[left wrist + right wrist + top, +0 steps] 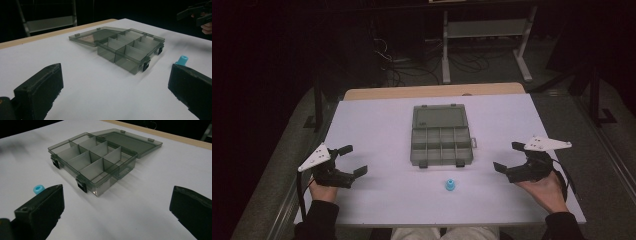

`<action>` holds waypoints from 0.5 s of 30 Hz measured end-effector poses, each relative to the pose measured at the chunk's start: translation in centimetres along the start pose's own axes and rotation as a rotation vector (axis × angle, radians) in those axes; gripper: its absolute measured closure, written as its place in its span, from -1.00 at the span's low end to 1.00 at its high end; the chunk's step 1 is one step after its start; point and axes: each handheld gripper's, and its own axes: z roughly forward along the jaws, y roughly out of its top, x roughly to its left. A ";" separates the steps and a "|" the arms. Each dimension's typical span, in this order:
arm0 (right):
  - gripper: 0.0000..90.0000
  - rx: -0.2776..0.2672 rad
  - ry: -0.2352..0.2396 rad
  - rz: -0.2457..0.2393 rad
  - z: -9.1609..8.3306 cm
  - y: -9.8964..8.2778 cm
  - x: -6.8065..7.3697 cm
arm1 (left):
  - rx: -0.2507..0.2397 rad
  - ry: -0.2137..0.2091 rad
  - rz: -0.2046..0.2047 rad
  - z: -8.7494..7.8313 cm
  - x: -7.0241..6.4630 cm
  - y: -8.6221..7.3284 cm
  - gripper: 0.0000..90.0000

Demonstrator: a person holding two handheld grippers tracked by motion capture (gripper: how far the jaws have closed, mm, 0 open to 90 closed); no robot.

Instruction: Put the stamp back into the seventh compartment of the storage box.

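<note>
The surface [377, 130] is white, with a bare wooden strip along its far edge. An open grey box [441, 145] lies at its middle, lid folded flat toward the far side, its compartments empty. A small blue cap [450, 185] stands just before the box, apart from it.

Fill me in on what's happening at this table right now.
A person sits at a white table with a two-jaw gripper in each hand. The left gripper and the right gripper both rest open near the table's sides, holding nothing. Between them lies a grey compartment box with its lid folded open and flat; its compartments look empty. A small blue piece stands on the table in front of the box, untouched.
</note>
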 end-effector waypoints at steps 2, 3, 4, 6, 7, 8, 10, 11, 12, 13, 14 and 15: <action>-1.00 0.005 0.007 -0.001 0.2 0.2 0.1 | 0.001 0.000 0.000 0.0 0.0 0.0 -1.00; -1.00 0.009 0.009 -0.001 0.2 0.3 0.2 | 0.001 0.000 0.001 0.0 0.0 0.0 -1.00; -1.00 0.011 0.012 -0.004 0.3 0.3 0.3 | 0.001 -0.001 0.000 0.0 0.0 0.0 -1.00; -1.00 0.015 0.023 -0.012 0.5 0.6 0.5 | 0.001 0.000 0.001 0.0 0.0 0.0 -1.00; -1.00 0.016 0.026 -0.012 0.5 0.7 0.6 | 0.001 0.000 0.001 0.0 0.0 0.0 -1.00; -1.00 0.016 0.026 -0.012 0.5 0.7 0.6 | 0.001 0.000 0.001 0.0 0.0 0.0 -1.00; -1.00 0.020 0.031 -0.017 0.6 0.9 0.7 | 0.002 -0.001 0.001 0.0 0.0 0.0 -1.00; -1.00 0.021 0.035 -0.020 0.7 1.0 0.8 | 0.003 0.000 0.001 0.0 0.0 0.0 -1.00; -1.00 0.023 0.038 -0.023 0.7 1.1 0.9 | 0.002 -0.001 0.002 0.0 0.0 0.0 -1.00; -1.00 0.030 0.044 -0.027 0.9 1.3 1.1 | 0.001 -0.001 0.001 0.0 0.0 0.0 -1.00; -1.00 0.030 0.044 -0.027 0.9 1.3 1.1 | 0.002 -0.001 0.001 0.0 0.0 0.0 -1.00; -1.00 0.031 0.049 -0.034 1.0 1.4 1.3 | 0.002 -0.001 0.002 0.0 0.0 0.0 -1.00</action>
